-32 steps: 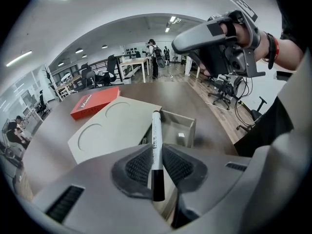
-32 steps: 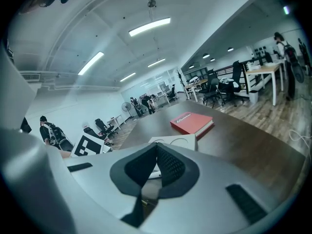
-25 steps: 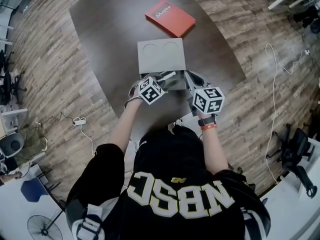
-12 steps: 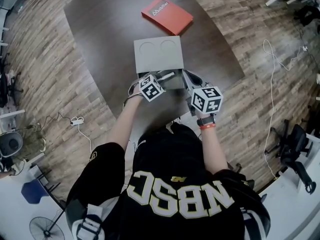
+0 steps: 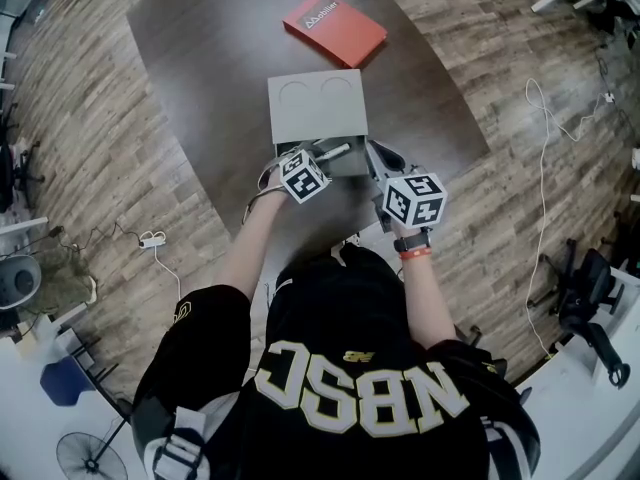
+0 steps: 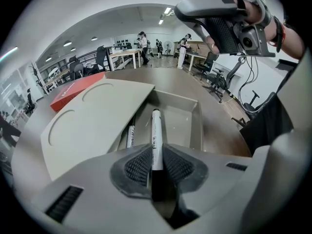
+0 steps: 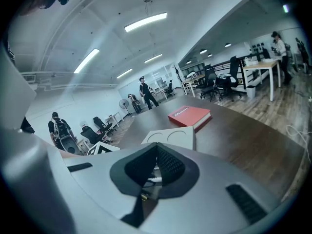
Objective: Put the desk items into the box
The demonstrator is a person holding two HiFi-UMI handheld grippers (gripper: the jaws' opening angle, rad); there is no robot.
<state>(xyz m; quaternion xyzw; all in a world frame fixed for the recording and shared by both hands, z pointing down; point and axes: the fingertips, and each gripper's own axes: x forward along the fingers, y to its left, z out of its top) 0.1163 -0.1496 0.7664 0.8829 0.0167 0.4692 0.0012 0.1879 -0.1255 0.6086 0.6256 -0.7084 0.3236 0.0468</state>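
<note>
A grey box (image 5: pixel 352 160) stands on the dark table (image 5: pixel 210 88), its flat lid (image 5: pixel 318 108) slid back over the far part so the near end is uncovered. My left gripper (image 5: pixel 322 158) is shut on a white marker with a black cap (image 6: pixel 156 130), which points forward over the uncovered end of the box (image 6: pixel 197 118). Another marker (image 6: pixel 130 136) lies inside, half under the lid (image 6: pixel 97 126). My right gripper (image 5: pixel 378 154) hovers at the box's right near corner, its pads (image 7: pixel 168 165) together with nothing held.
A red book (image 5: pixel 334 28) lies on the table beyond the box and shows as well in the right gripper view (image 7: pixel 190 116). Wood-pattern floor surrounds the table, with office chairs, desks and people far back in the room.
Only the head view has shifted slightly. Both grippers and the marker stay where they were over the box.
</note>
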